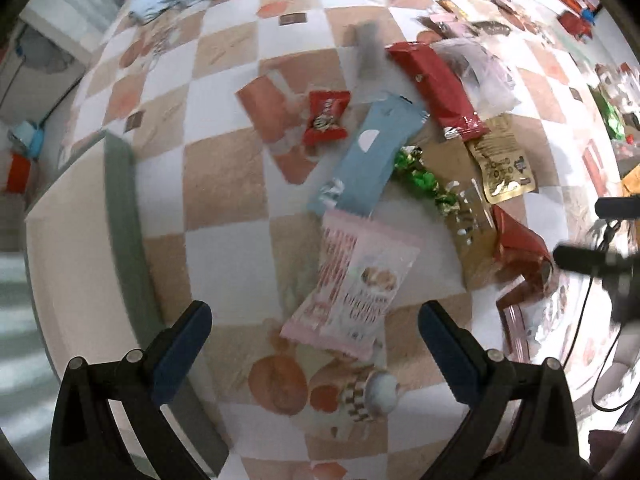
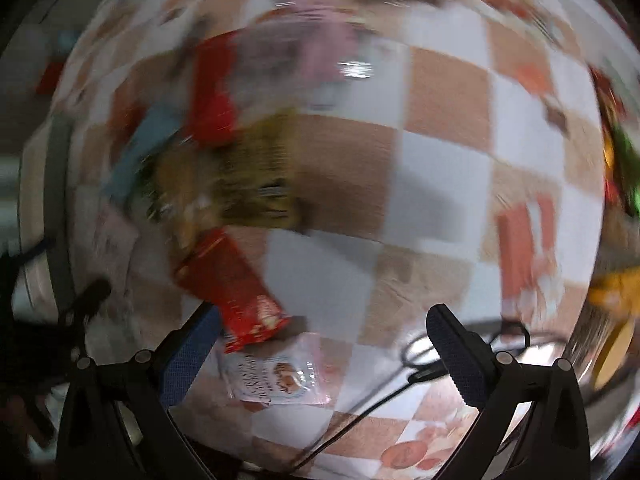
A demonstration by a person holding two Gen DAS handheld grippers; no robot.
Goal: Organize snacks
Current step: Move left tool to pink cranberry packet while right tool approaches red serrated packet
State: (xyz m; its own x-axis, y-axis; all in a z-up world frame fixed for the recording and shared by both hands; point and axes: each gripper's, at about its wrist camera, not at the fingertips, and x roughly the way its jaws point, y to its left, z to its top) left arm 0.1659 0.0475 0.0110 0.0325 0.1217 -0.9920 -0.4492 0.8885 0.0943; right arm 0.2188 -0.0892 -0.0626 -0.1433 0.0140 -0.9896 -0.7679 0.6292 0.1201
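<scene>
Hovering empty with fingers apart, the left gripper point(image 1: 316, 336) is aimed at the pink biscuit packet point(image 1: 352, 284); the right gripper point(image 2: 320, 344), likewise spread, is blurred.

Ahead of the left tool point(image 1: 314, 320), the pink packet point(image 1: 352, 292) blocks the middle; bare tabletop point(image 1: 224, 184) lies open ahead-left. Snack pile point(image 1: 432, 148) crowds ahead-right. Ahead-right of the right tool point(image 2: 322, 322) is clear; a red packet point(image 2: 236, 280) sits ahead-left.
</scene>
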